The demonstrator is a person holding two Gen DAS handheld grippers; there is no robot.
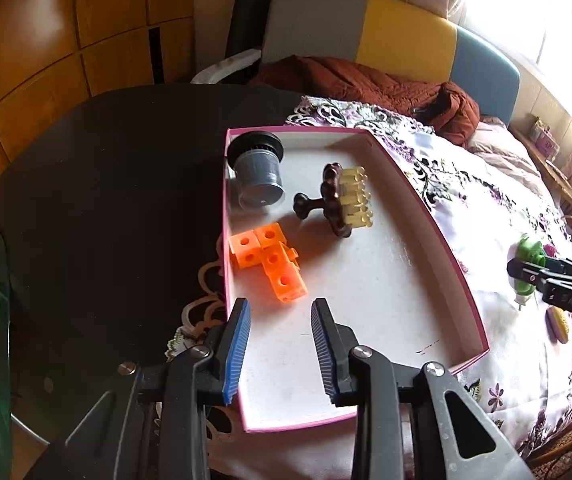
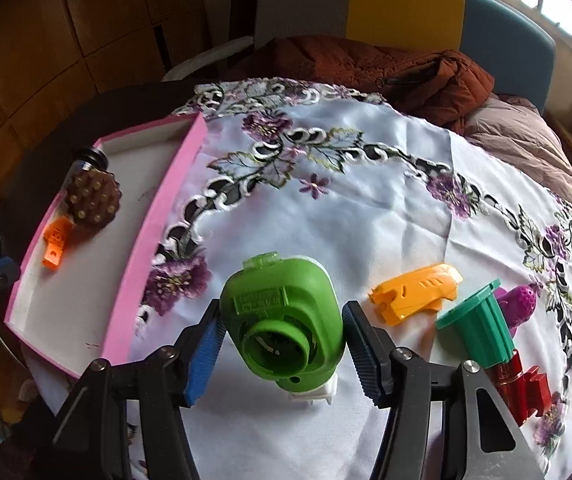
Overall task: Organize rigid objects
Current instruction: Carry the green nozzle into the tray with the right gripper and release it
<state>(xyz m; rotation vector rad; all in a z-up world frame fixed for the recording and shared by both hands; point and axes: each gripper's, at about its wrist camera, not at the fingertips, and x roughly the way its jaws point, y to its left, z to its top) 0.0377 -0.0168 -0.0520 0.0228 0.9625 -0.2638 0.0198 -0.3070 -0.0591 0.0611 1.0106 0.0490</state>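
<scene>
Right gripper (image 2: 281, 340): jaws are closed against the two sides of the green plastic gadget (image 2: 286, 320), which is gripped above the embroidered cloth (image 2: 366, 208); whether it is clear of the cloth cannot be told from the right wrist view. Left gripper (image 1: 281, 344): jaws stand apart, nothing is held between them, and it hangs over the near end of the pink-rimmed box (image 1: 462, 272).

Step in hand is judged to be the pick-up of the green gadget for transfer to the box. The next move calls for a carry leftward over the pink wall and a release onto the bare white floor, clear of the pieces already inside.

Already in the box: orange blocks (image 1: 269, 260), a brown studded piece (image 1: 338, 200), a grey cylinder (image 1: 257, 180).

Left on the cloth: an orange shell (image 2: 418, 292), a green cone (image 2: 478, 328), a purple piece (image 2: 520, 300), a red piece (image 2: 522, 388).

Beyond: a dark table (image 1: 105, 168), a rust-coloured jacket (image 2: 386, 64), a multicoloured headboard (image 1: 406, 32), wooden panels (image 1: 45, 40), a bright window (image 1: 546, 8).
</scene>
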